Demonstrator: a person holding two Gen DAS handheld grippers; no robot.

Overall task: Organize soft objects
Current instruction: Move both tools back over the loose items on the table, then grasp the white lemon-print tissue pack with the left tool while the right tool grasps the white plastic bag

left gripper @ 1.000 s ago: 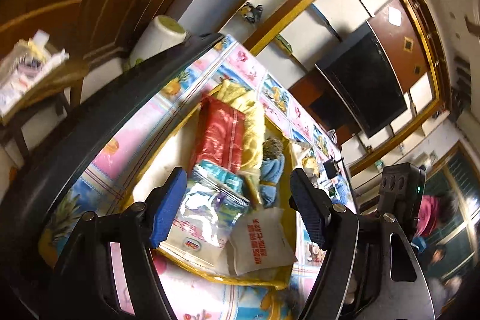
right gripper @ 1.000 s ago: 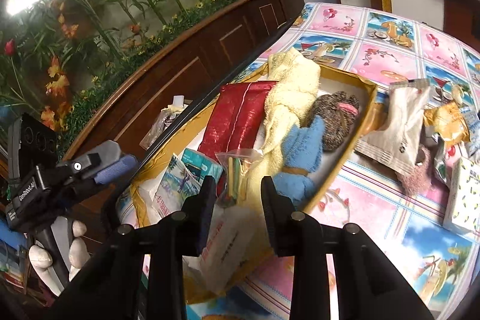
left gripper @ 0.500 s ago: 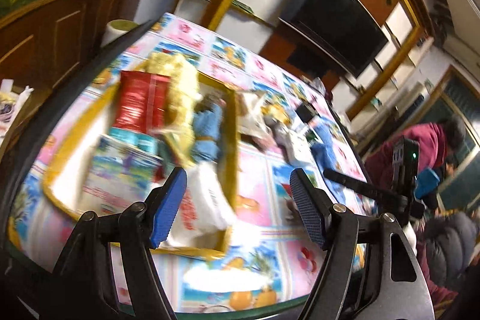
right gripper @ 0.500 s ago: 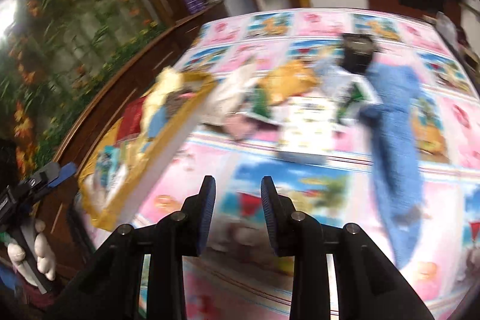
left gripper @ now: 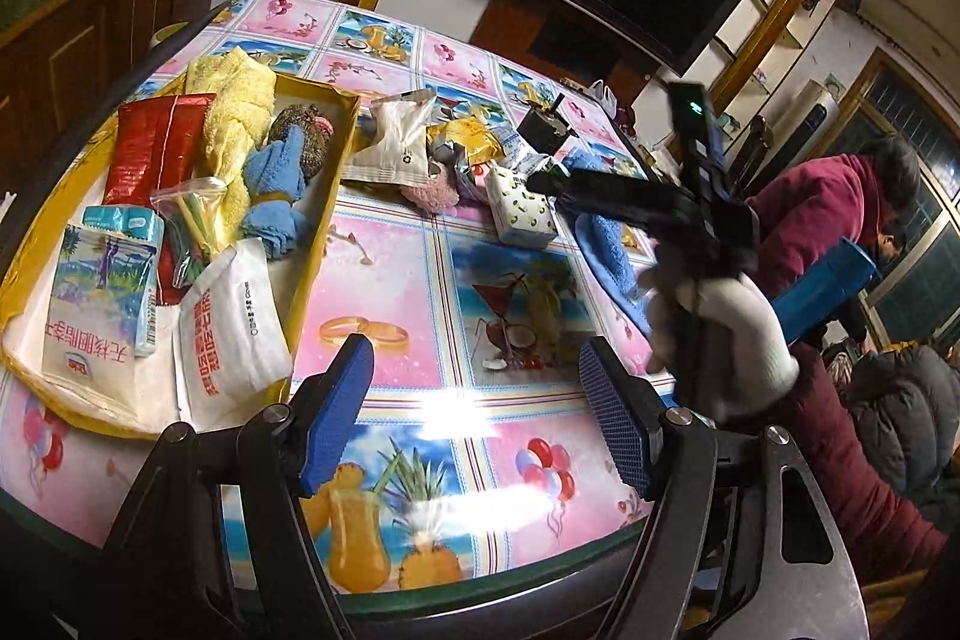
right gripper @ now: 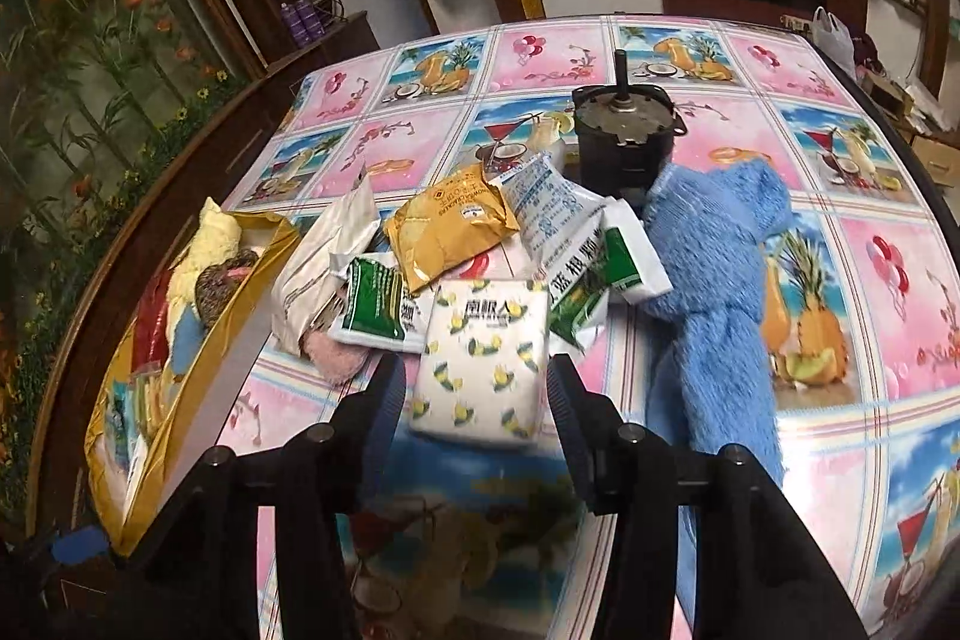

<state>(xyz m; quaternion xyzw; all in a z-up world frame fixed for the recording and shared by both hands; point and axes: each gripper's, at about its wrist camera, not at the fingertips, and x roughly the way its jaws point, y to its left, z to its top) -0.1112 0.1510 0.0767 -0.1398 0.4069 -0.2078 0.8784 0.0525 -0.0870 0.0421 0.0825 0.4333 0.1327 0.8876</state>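
Observation:
A yellow box on the left of the table holds a red pouch, a yellow towel, a blue cloth and several packets. My left gripper is open and empty above the bare tablecloth, right of the box. My right gripper is open, its jaws on either side of a white tissue pack with lemon print, not closed on it. That pack also shows in the left wrist view. A fluffy blue cloth lies right of the pack. A pink fluffy item lies left.
A pile of packets lies behind the tissue pack: a yellow-brown pouch, green-and-white sachets and a white bag. A black motor-like object stands behind them. People sit at the table's right side.
Both grippers swung right, away from the yellow box. The right gripper has opened wider and now frames the lemon-print tissue pack. The left gripper stays open over bare tablecloth.

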